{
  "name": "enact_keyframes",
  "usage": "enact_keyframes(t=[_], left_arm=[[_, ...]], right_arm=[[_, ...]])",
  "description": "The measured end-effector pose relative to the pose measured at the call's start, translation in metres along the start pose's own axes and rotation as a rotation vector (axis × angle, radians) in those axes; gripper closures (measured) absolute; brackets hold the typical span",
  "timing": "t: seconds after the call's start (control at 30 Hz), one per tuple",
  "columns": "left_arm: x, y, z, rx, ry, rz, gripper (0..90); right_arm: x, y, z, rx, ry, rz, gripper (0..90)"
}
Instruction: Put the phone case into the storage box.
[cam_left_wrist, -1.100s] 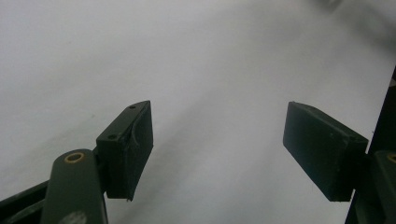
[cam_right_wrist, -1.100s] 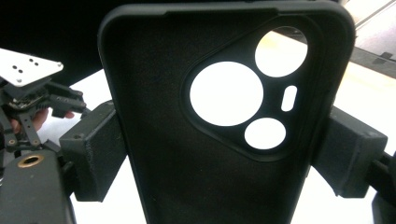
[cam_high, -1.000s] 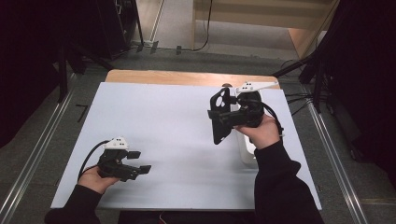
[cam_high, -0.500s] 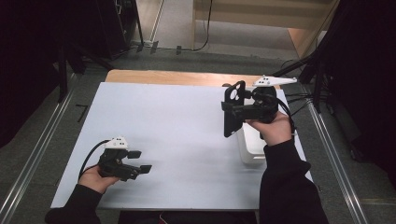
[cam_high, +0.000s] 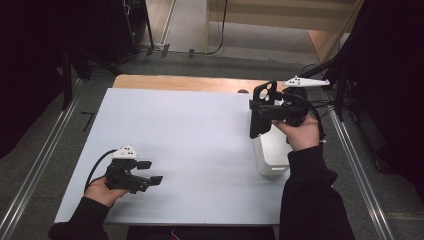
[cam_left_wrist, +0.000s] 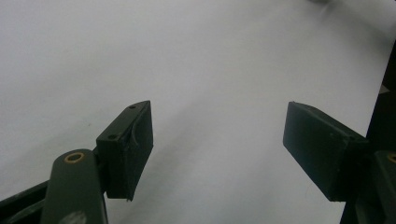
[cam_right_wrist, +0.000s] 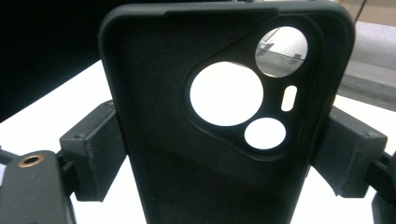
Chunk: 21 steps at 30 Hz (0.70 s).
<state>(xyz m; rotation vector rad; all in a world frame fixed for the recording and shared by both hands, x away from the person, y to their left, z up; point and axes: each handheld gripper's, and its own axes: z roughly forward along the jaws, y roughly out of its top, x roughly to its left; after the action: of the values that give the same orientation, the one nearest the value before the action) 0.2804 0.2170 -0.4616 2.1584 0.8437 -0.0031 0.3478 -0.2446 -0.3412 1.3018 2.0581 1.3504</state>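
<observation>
Black flexible phone case (cam_right_wrist: 224, 116): light, bendy; right gripper (cam_right_wrist: 224, 154) fingers clamp side edges; left gripper (cam_left_wrist: 219, 154) fingers apart, empty.

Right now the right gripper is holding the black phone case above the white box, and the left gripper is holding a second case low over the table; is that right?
Not quite: the left gripper holds nothing. The left gripper view shows its jaws apart over the bare white table. The rest stands: the right gripper clamps the black phone case above the white box.
</observation>
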Motion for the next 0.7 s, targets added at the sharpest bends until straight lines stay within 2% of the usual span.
enact_keyframes(t=[0.3, 0.7], left_arm=[[0.001, 0.001, 0.000, -0.007, 0.000, -0.009, 24.0], [0.001, 0.001, 0.000, -0.007, -0.013, -0.009, 24.0]], right_arm=[[-0.019, 0.007, 0.004, -0.008, -0.052, 0.047, 12.0], [-0.031, 0.021, 0.018, 0.009, -0.135, 0.065, 12.0]])
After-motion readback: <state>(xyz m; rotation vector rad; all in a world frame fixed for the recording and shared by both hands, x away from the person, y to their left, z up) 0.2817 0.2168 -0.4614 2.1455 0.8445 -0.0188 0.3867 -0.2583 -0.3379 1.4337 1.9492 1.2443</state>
